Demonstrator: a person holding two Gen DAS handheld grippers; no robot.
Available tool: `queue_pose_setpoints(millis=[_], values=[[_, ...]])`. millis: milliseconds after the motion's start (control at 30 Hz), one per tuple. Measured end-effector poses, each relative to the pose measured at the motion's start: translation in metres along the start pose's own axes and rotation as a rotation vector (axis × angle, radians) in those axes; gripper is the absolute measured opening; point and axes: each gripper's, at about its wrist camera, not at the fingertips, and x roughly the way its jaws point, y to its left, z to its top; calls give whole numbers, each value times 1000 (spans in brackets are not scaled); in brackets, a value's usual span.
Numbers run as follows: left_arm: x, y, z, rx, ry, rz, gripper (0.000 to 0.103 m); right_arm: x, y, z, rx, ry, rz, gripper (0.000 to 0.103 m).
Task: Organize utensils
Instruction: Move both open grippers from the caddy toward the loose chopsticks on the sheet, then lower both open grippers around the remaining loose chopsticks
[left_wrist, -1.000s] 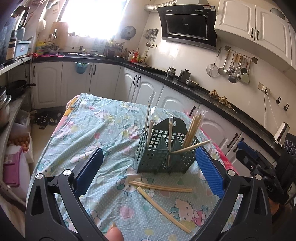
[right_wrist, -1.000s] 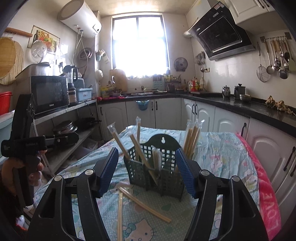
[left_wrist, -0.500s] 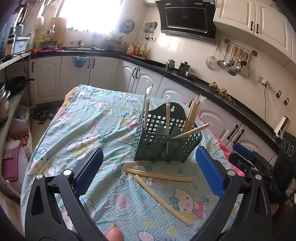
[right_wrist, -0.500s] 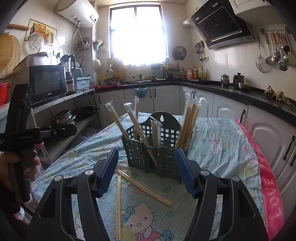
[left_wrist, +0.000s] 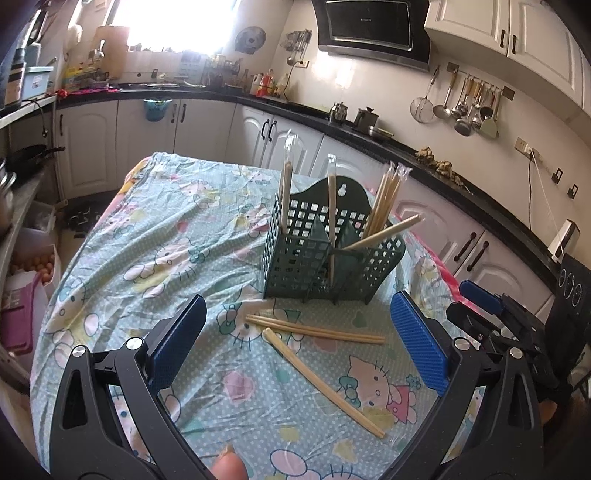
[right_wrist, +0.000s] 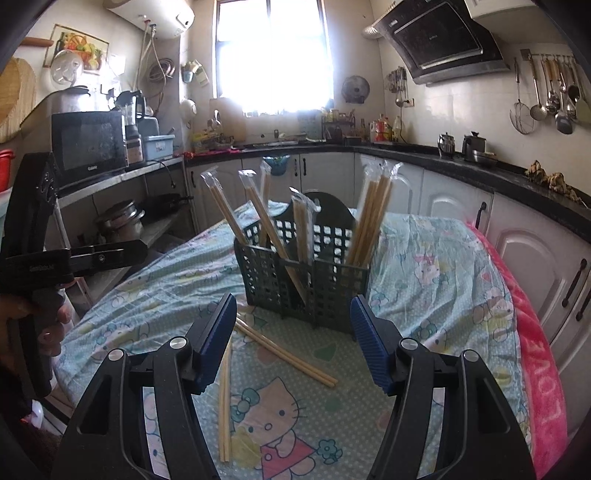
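While both claws gape empty, two wrapped pale wooden chopstick pairs lie at twelve o'clock of the left gripper, axes crosswise; the right gripper looks equally near.

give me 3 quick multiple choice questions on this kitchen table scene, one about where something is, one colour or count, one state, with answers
1. Where do the loose chopstick pairs lie?
A. on the tablecloth in front of the utensil basket
B. on the counter
C. on the floor

2. What colour is the utensil basket?
A. red
B. dark green
C. white

3. How do the jaws of the left gripper and right gripper stand?
A. both shut on chopsticks
B. one open, one shut
C. both open and empty

Answers:
1 A, they rest on the tablecloth near the basket's base.
2 B, its grid walls are dark green.
3 C, the blue pads stand wide apart with nothing between.
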Motion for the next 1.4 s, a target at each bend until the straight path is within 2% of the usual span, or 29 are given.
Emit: queue_pose_setpoints(millis=[300, 1033, 1100, 1267, 1400], values=[[20, 2, -14, -3, 59, 9, 92, 16, -13, -14, 23, 72, -47, 62], [87, 17, -43, -31, 223, 22, 92, 56, -31, -46, 40, 250, -73, 62], [95, 18, -43, -35, 239, 21, 88, 62, -34, -51, 44, 274, -75, 61], [115, 25, -42, -77, 288, 5, 66, 75, -42, -59, 75, 324, -69, 53], [130, 33, -42, -121, 322, 2, 60, 85, -48, -63, 116, 358, -53, 49]])
